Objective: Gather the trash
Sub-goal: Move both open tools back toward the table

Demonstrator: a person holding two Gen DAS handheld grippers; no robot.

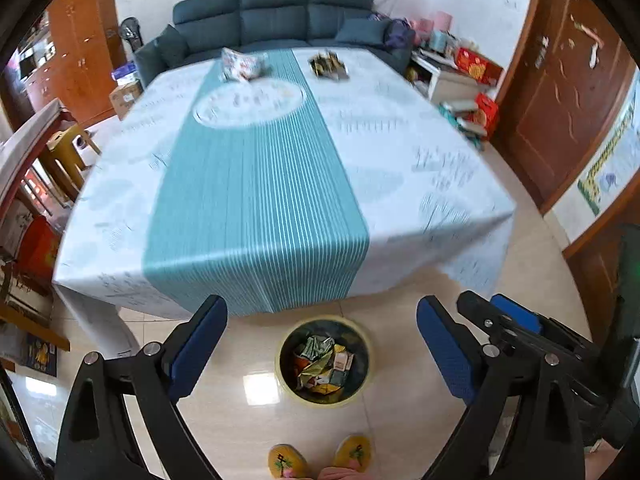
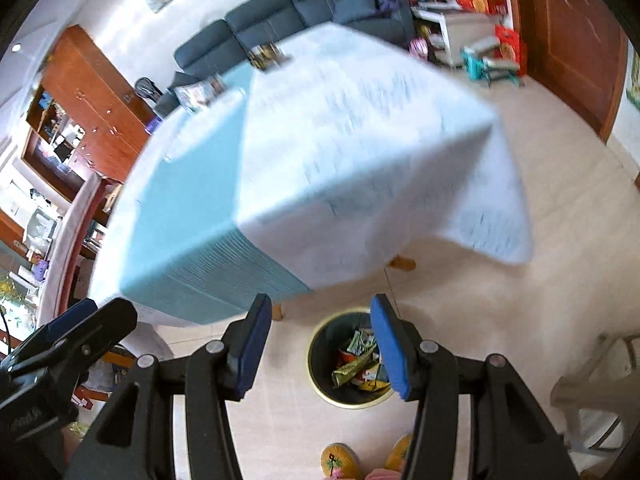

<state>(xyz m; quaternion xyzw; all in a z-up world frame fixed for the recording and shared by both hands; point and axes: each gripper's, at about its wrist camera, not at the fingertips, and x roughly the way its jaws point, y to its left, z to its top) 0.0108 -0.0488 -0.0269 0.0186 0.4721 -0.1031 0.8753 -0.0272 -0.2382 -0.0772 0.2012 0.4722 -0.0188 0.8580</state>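
Observation:
A round bin (image 1: 325,402) with a pale yellow rim stands on the floor in front of the table, holding several crumpled wrappers (image 1: 324,364). My left gripper (image 1: 322,308) hangs high above it, jaws wide open and empty. In the right wrist view the same bin (image 2: 352,405) and wrappers (image 2: 356,364) lie below my right gripper (image 2: 320,304), whose jaws stand partly apart with nothing between them. At the table's far end lie a crumpled patterned bag (image 1: 244,64) and a dark pile of wrappers (image 1: 328,66). Both grippers are side by side; the right gripper (image 1: 500,320) shows beside the left.
The table (image 1: 400,152) wears a white cloth with a teal striped runner. Behind it is a dark sofa (image 1: 276,12). A person's feet in yellow slippers (image 1: 320,460) stand just behind the bin. Wooden cabinets (image 1: 80,40) are left, a door (image 1: 560,80) and boxes right.

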